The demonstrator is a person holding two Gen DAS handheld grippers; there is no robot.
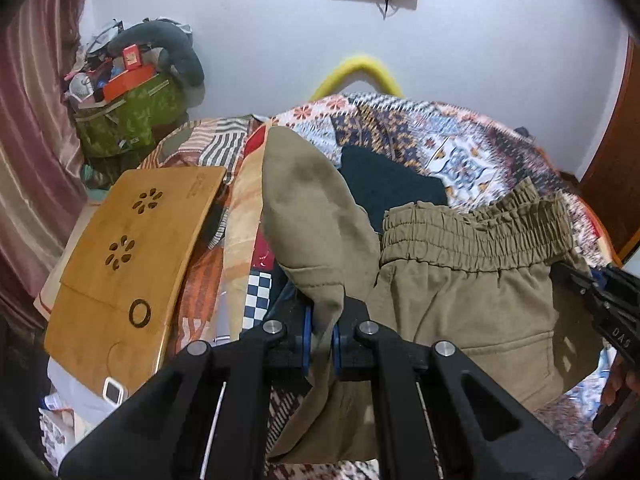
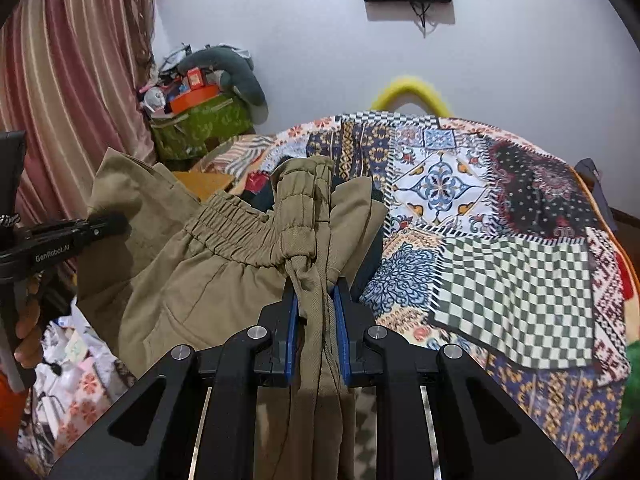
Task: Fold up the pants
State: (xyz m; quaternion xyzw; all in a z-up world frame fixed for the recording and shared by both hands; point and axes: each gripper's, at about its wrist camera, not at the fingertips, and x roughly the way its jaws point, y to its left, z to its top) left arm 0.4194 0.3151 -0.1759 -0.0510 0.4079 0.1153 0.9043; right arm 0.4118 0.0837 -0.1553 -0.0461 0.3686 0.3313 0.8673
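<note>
Khaki pants [image 1: 472,304] with a gathered elastic waistband [image 1: 476,236] hang in the air between both grippers, above a patchwork bedspread [image 2: 512,280]. My left gripper [image 1: 322,322] is shut on one edge of the khaki fabric, which rises in a flap past its blue pads. My right gripper [image 2: 315,298] is shut on the bunched waistband end [image 2: 304,208], and cloth hangs down between its fingers. Each gripper shows in the other's view: the right gripper [image 1: 600,300] at the right edge, the left gripper [image 2: 80,232] at the left with a hand [image 2: 28,332] on its handle.
A dark folded garment [image 1: 392,188] lies on the bed behind the pants. A wooden lap desk [image 1: 132,256] sits on the left, with a phone [image 1: 114,392] near its front corner. A green bag [image 1: 128,120] heaped with clutter stands by the striped curtain [image 1: 32,120].
</note>
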